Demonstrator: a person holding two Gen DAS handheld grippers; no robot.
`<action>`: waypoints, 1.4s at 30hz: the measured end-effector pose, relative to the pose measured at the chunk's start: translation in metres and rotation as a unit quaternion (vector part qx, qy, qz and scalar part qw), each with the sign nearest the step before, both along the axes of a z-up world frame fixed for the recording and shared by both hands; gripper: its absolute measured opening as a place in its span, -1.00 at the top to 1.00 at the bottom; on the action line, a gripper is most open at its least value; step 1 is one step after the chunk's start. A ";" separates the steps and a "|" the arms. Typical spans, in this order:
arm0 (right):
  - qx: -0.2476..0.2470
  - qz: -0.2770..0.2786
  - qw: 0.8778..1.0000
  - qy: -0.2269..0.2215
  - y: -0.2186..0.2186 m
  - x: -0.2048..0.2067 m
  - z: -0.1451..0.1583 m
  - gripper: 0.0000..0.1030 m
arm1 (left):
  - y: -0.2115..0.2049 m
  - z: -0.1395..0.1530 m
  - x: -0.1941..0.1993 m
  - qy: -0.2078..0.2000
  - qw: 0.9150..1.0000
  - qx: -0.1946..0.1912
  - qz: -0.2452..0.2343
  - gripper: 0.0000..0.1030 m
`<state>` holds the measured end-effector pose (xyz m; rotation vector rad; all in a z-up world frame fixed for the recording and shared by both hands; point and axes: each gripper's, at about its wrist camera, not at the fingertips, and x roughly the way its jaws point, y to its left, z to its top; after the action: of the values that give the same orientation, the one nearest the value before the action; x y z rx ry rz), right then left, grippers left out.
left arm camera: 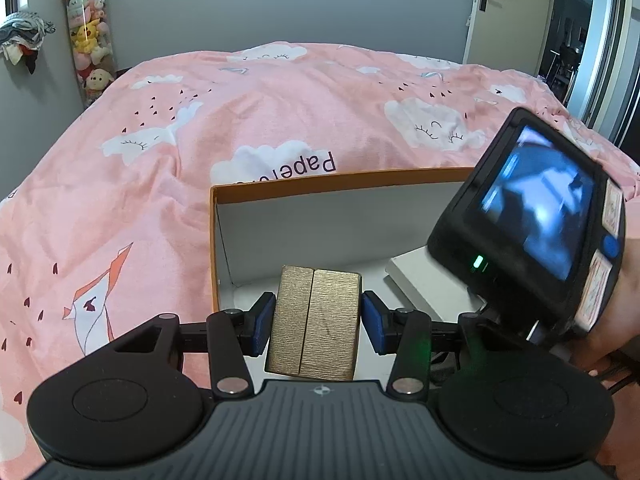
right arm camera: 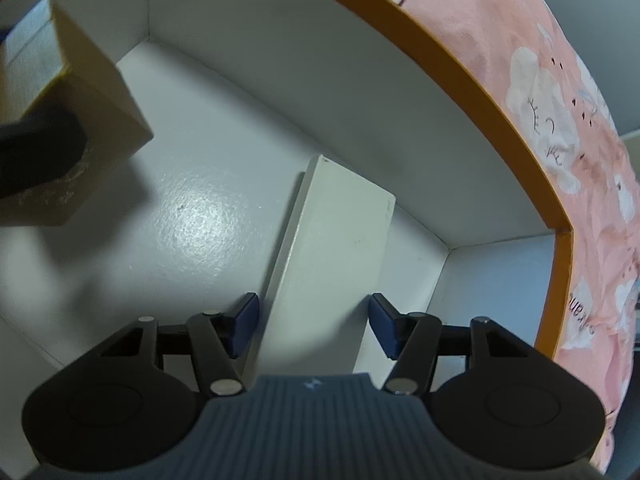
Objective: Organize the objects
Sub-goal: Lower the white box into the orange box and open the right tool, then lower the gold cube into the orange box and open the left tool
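An open orange-rimmed box [left arm camera: 340,186] with a white inside lies on the pink bed. My left gripper [left arm camera: 316,322] holds a gold textured box [left arm camera: 314,320] between its blue pads, above the box's near left corner. The gold box also shows in the right wrist view [right arm camera: 80,120] at the upper left, off the floor. My right gripper [right arm camera: 312,324] is open inside the orange box [right arm camera: 480,120]; its pads stand on either side of a flat white box [right arm camera: 332,264] that lies on the floor without touching it. The white box shows in the left wrist view [left arm camera: 424,280] too.
The pink patterned duvet [left arm camera: 240,120] surrounds the box on all sides. A tube of plush toys [left arm camera: 90,40] stands by the far left wall. A door [left arm camera: 508,12] is at the far right. The right gripper's camera unit [left arm camera: 532,220] hangs over the box's right side.
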<state>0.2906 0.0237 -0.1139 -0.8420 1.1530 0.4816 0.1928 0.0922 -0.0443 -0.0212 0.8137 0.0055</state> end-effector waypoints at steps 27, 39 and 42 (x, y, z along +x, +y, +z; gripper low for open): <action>0.171 -0.117 0.975 0.079 -0.083 0.063 0.050 0.52 | -0.021 -0.001 0.017 0.018 0.998 -0.026 -0.057 -0.03; 0.130 -0.084 0.987 0.037 -0.090 0.054 0.055 0.85 | -0.030 -0.006 0.024 0.029 0.997 -0.023 -0.070 -0.03; 0.147 -0.054 0.984 0.090 -0.085 0.050 0.049 0.84 | -0.032 -0.007 0.025 0.031 0.996 -0.027 -0.076 -0.03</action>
<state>0.3401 -0.0610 -0.0652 -0.4844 1.2494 0.6293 0.2175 0.0599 -0.0512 -0.0105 0.8751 -0.1593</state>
